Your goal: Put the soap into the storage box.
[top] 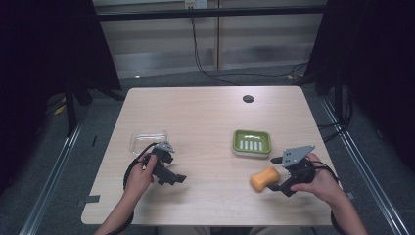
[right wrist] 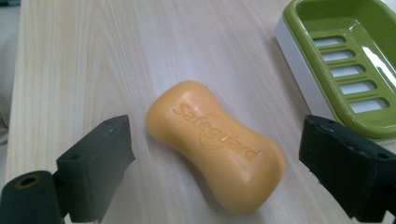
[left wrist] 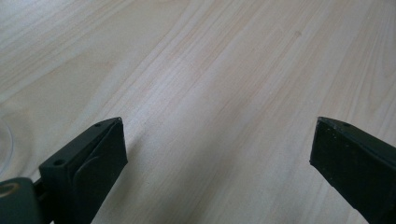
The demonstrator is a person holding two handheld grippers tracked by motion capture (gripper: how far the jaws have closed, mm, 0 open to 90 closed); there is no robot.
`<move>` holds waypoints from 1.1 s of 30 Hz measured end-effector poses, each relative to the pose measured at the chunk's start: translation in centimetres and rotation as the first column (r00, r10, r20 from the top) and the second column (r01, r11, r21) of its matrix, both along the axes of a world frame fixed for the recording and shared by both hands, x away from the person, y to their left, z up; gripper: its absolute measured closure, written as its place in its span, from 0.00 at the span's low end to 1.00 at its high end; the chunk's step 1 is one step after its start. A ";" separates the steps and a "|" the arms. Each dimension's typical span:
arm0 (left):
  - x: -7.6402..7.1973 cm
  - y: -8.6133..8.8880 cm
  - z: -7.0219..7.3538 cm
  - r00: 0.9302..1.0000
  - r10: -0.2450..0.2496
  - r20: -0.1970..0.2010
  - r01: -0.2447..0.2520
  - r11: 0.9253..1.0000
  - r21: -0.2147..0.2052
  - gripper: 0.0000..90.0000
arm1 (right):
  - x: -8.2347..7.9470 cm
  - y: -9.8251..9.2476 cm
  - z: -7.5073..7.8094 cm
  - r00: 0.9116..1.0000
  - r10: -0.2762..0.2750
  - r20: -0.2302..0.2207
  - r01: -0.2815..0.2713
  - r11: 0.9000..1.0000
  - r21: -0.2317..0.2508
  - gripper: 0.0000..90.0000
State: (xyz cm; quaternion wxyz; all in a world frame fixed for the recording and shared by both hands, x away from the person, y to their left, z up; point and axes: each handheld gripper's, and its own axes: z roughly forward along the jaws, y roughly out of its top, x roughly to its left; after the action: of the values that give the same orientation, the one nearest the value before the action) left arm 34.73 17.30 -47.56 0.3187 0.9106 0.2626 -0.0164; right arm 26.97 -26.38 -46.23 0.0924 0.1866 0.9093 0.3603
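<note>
An orange bar of soap [top: 264, 178] [right wrist: 215, 144] lies flat on the wooden table [top: 205, 127], stamped with a brand name. My right gripper [top: 275, 182] [right wrist: 217, 163] stands open with the soap between its jaws, and neither pad touches it. Just beyond is a green soap dish [top: 251, 142] [right wrist: 348, 65] with a slotted floor, empty. My left gripper [top: 177, 179] [left wrist: 217, 149] rests open over bare tabletop at the left, nothing between its jaws.
A clear plastic lid or tray [top: 148, 139] lies just beyond the left hand. A small dark round cap [top: 248, 98] sits near the table's far edge. Cables run along the floor behind the table.
</note>
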 end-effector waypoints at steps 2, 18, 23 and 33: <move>0.0 0.0 -0.1 1.000 0.000 -0.002 0.000 1.000 0.002 0.04 | 0.0 0.1 0.0 1.000 0.003 0.008 -0.003 1.000 -0.022 0.10; -0.2 0.0 -0.2 1.000 0.017 -0.012 -0.017 1.000 -0.013 0.04 | 2.0 3.2 0.2 0.988 0.155 -0.025 -0.156 0.955 -0.253 0.14; -0.1 0.3 0.0 1.000 -0.010 -0.008 0.010 1.000 0.017 0.04 | 2.7 4.1 -0.1 0.975 0.212 -0.064 -0.222 0.929 -0.298 0.16; -0.2 0.3 0.0 1.000 0.019 -0.008 -0.019 1.000 -0.009 0.04 | 3.2 5.3 -1.0 0.956 0.240 -0.167 -0.286 0.886 -0.364 0.25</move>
State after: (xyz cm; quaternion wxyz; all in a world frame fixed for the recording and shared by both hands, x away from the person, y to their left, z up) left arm 34.53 17.58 -47.60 0.3218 0.9066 0.2723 -0.0180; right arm 30.14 -21.06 -47.18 0.0236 0.0606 0.9828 0.1728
